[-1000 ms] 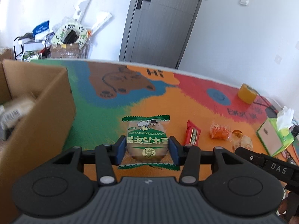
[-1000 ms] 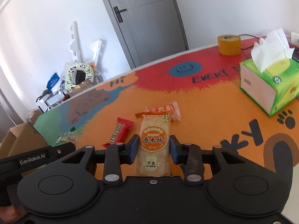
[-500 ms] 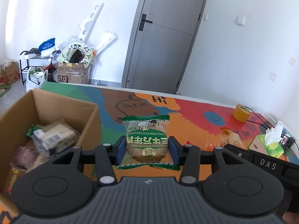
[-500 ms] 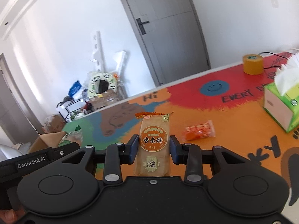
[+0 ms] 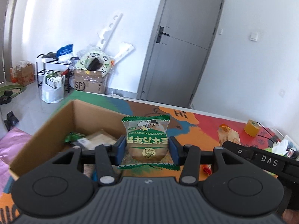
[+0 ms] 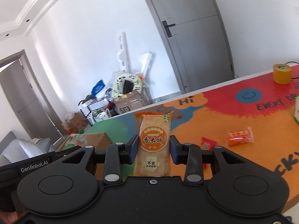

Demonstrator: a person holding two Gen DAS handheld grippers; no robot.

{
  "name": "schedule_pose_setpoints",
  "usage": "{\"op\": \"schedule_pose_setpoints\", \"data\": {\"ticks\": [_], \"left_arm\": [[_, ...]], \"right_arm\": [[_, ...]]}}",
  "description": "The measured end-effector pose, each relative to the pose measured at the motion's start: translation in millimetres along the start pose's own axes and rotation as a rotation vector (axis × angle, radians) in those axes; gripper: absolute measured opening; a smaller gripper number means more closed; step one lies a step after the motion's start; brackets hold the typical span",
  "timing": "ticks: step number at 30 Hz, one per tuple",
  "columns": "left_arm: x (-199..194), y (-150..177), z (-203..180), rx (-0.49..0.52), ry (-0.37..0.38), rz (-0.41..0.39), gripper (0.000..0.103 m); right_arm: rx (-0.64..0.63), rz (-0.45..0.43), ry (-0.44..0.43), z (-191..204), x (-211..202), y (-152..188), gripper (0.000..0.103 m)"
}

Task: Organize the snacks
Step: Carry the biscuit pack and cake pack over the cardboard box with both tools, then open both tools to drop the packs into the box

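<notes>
My left gripper (image 5: pixel 146 151) is shut on a green-edged cake packet (image 5: pixel 146 140) and holds it above the right part of the open cardboard box (image 5: pixel 56 119), which holds several snack packets (image 5: pixel 97 140). My right gripper (image 6: pixel 154 149) is shut on an orange rice-cracker packet (image 6: pixel 154 143), held above the table to the right of the box (image 6: pixel 97 140). The right gripper and its packet also show in the left wrist view (image 5: pixel 229 136). An orange snack packet (image 6: pixel 240 136) and a red snack packet (image 6: pixel 207 143) lie on the table.
The table has a colourful mat (image 6: pixel 233 115). A yellow tape roll (image 6: pixel 281 73) stands at the far right, and a tissue box (image 5: pixel 284 145) near it. Beyond the table are a grey door (image 5: pixel 179 56) and floor clutter (image 5: pixel 89 74).
Both grippers rose and moved left with their packets. The left one went from beside the box to above it. The right one left the tissue box behind.
</notes>
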State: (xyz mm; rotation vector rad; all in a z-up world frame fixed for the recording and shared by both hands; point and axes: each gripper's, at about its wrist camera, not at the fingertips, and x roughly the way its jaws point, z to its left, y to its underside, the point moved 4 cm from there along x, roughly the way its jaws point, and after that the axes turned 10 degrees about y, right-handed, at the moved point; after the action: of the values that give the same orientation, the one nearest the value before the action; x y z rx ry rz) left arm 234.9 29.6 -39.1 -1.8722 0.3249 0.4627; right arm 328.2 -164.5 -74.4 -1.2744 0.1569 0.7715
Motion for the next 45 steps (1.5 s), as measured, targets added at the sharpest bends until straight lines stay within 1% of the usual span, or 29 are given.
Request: {"op": "schedule_pose_setpoints", "data": {"ticks": [9,17,22,26,28,30,33,38,42,45], "left_arm": [[-19.7,-5.0,43.1,-0.047,-0.063,-0.023,0.047],[-28.3,-5.0,75.3,-0.087,-0.088,-0.011,0.047],[-36.4,-6.3,91.6,-0.111,-0.107,-0.017,0.047],[-39.8,-5.8,104.0,-0.137,-0.110,-0.006,0.047],[-41.1,-5.1,108.8,-0.153,-0.109,0.007,0.048],[-44.2,-5.4,113.1,-0.167,-0.097,0.011,0.052],[-54.2,-7.7,117.0,-0.170,-0.083,-0.007,0.055],[-64.9,-10.1,122.9,-0.175,-0.095,-0.028,0.055],[-67.1,-9.4,129.2,-0.181,-0.112,-0.021,0.055],[-65.5,-7.4,133.9,-0.186,-0.113,-0.008,0.056]], "right_arm": [[-0.042,0.006,-0.054,33.8,4.6,-0.7,0.036],[-0.070,0.025,-0.084,60.3,12.0,4.5,0.036],[-0.093,0.035,-0.110,79.5,15.2,6.6,0.036],[-0.112,0.046,-0.129,95.8,17.4,9.2,0.036],[-0.122,0.052,-0.138,104.2,18.7,10.8,0.036],[-0.134,0.060,-0.150,113.5,19.4,12.7,0.036],[-0.153,0.068,-0.167,127.0,19.6,15.5,0.036],[-0.181,0.083,-0.191,146.6,18.8,20.7,0.036],[-0.195,0.102,-0.206,156.9,19.2,24.4,0.036],[-0.178,0.132,-0.230,158.6,19.9,26.0,0.037]]}}
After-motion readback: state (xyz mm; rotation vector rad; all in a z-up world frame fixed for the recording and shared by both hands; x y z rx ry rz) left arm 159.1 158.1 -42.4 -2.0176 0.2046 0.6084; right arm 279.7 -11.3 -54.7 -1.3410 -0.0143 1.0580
